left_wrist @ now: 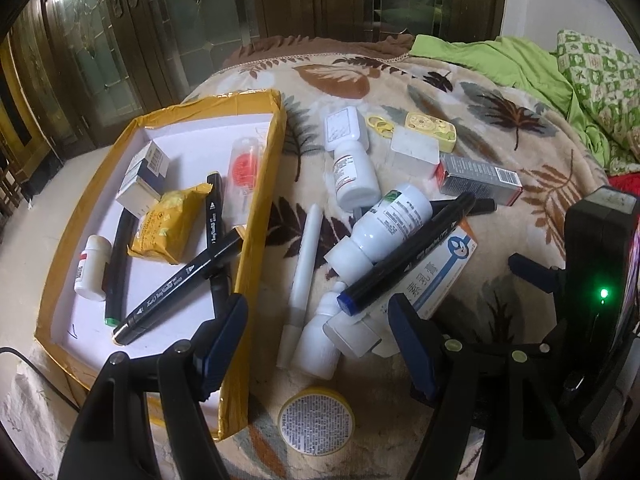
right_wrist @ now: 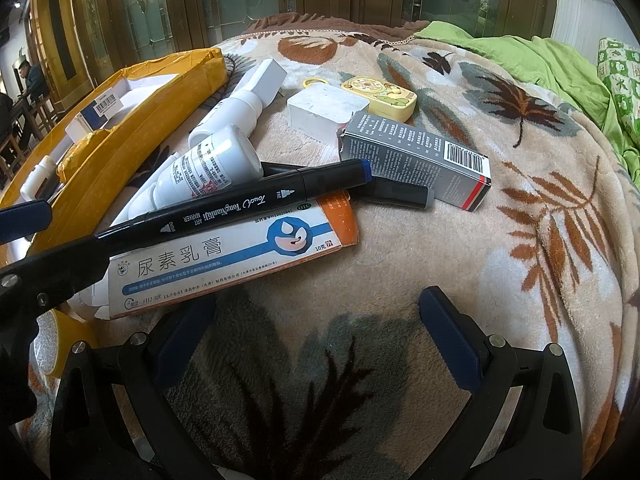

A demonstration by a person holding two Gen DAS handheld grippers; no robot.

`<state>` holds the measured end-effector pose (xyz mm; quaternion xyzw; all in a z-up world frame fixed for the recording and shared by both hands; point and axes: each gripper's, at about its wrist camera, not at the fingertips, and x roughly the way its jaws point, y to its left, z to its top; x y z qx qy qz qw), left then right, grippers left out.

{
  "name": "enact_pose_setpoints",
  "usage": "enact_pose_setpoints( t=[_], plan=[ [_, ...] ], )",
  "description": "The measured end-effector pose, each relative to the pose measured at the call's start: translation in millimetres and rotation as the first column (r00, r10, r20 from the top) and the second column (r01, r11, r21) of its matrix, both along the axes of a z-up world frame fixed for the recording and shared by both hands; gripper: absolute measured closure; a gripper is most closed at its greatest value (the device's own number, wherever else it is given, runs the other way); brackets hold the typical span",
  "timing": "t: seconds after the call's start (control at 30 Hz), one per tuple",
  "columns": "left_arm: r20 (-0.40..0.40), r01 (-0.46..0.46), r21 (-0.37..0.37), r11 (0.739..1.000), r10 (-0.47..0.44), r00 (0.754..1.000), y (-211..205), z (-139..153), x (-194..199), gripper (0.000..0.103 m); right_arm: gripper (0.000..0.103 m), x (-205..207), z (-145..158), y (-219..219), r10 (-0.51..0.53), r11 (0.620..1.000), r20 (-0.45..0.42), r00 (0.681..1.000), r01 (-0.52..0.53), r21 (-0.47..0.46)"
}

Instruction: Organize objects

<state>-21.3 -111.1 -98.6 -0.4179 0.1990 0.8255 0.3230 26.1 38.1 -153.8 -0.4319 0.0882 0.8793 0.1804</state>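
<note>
A yellow-taped cardboard tray point(left_wrist: 260, 184) point(right_wrist: 160, 92) lies on the left and holds markers, a yellow packet point(left_wrist: 168, 224), a small white bottle point(left_wrist: 91, 268) and a carton. Loose on the blanket beside it are a black marker with a blue end point(left_wrist: 404, 252) point(right_wrist: 240, 204), an ointment box point(left_wrist: 440, 276) point(right_wrist: 224, 256), white bottles point(left_wrist: 384, 228) point(right_wrist: 216, 164), a white pen point(left_wrist: 306, 264) and a grey box point(left_wrist: 480, 178) point(right_wrist: 416, 160). My left gripper point(left_wrist: 320, 340) hovers open over this pile, one finger above the tray's rim. My right gripper point(right_wrist: 318, 340) is open over bare blanket in front of the ointment box.
A round yellow-rimmed tin point(left_wrist: 316, 420) point(right_wrist: 56, 340) lies close to the left gripper. A white square box point(right_wrist: 326, 114) and a yellow case point(right_wrist: 380, 94) sit farther back. Green bedding point(left_wrist: 520, 64) bunches at the right. Glass-panelled doors stand behind the bed.
</note>
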Motion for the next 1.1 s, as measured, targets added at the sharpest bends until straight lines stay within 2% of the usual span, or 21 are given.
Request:
enact_pose_setpoints(
  t=[0.2,0.43,0.77,0.93,1.1],
  plan=[
    [-0.016,-0.035,0.003,0.999,0.036,0.999,-4.6,3.9,-4.6,0.030,0.000,-0.1,-0.1,-0.2,0.000,1.000,0.000,1.000,0.000,0.000],
    [0.011,-0.033,0.013,0.999,0.032,0.999,-6.4,2.2,-7.4,0.030,0.000,-0.4,-0.1,0.0,0.000,1.000,0.000,1.000,0.000,0.000],
    [0.011,-0.018,0.005,1.000,0.018,1.000,-4.9,2.0,-6.3,0.030,0.000,0.0,0.0,-0.5,0.000,1.000,0.000,1.000,0.000,0.000],
    [0.033,-0.003,0.009,1.000,0.003,0.999,-8.0,2.6,-8.4,0.030,0.000,0.0,-0.1,-0.4,0.000,1.000,-0.001,1.000,0.000,0.000],
    [0.095,-0.001,0.037,0.999,-0.002,0.995,-14.6,2.0,-14.1,0.030,0.000,-3.1,-0.3,-2.6,-0.008,1.000,0.008,1.000,0.008,0.012]
  ],
)
